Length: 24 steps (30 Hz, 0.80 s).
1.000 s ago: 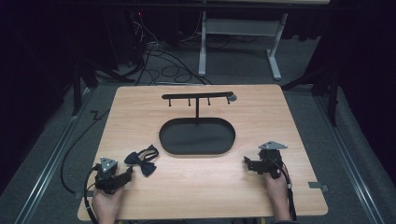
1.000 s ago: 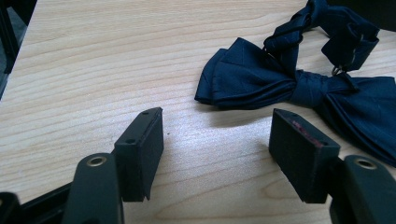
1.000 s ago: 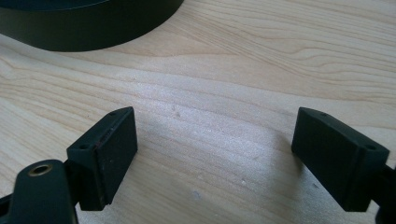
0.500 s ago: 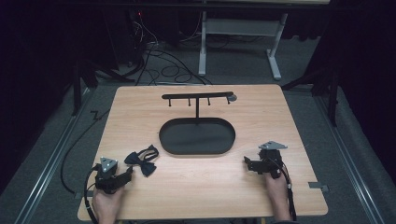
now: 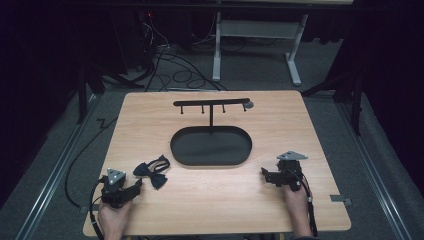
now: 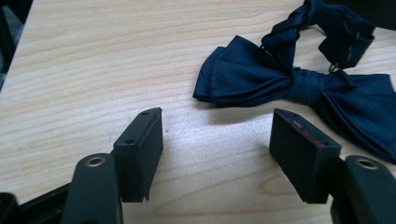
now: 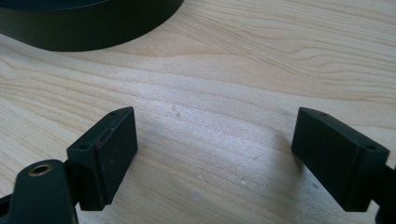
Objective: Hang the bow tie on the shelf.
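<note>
Nothing moved: left hand-held gripper (image 5: pixel 131 187) agape beside bow tie (image 5: pixel 151 171)

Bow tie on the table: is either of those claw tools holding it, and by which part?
Nothing is held. The left gripper stands open just short of the bow tie; the right gripper is open over bare wood.

Bare table (image 5: pixel 210 195) between grippers: free passage. Centre blocked by tray (image 5: pixel 211 146) with upright rack (image 5: pixel 211 104) (behind it). Bow tie (image 5: pixel 151 171) lies just ahead of left gripper (image 5: pixel 136 185).
</note>
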Available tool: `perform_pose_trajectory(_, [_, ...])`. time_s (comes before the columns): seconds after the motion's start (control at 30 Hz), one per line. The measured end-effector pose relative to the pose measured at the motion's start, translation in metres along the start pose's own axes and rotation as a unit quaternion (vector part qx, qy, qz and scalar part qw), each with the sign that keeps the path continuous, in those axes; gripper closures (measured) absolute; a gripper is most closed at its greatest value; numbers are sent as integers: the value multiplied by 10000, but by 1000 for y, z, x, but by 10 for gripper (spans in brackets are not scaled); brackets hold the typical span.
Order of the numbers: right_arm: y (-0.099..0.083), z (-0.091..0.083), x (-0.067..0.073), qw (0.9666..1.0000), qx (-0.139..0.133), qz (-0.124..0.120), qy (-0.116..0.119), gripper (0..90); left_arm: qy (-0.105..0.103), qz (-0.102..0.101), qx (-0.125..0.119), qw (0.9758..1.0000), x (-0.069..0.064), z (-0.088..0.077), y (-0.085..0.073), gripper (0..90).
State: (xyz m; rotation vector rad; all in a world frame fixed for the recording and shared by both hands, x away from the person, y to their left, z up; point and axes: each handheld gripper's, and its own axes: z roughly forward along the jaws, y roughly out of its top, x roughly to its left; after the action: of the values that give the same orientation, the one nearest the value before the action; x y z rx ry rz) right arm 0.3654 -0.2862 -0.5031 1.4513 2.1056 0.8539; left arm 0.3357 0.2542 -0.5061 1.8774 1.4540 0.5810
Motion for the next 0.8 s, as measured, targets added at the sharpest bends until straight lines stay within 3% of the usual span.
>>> perform_pose_trajectory(0.13, [0,0,0,10000,-3,-4,1,154,-43,-55,-64,10000,2,-5,1,373])
perform_pose_trajectory(0.4, [0,0,0,10000,3,-7,-1,154,-384,-18,-322,9987,-3,-22,15,414])
perform_pose_trajectory(0.8, [0,0,0,10000,-1,-15,0,154,-639,182,-327,9973,-9,-14,41,470])
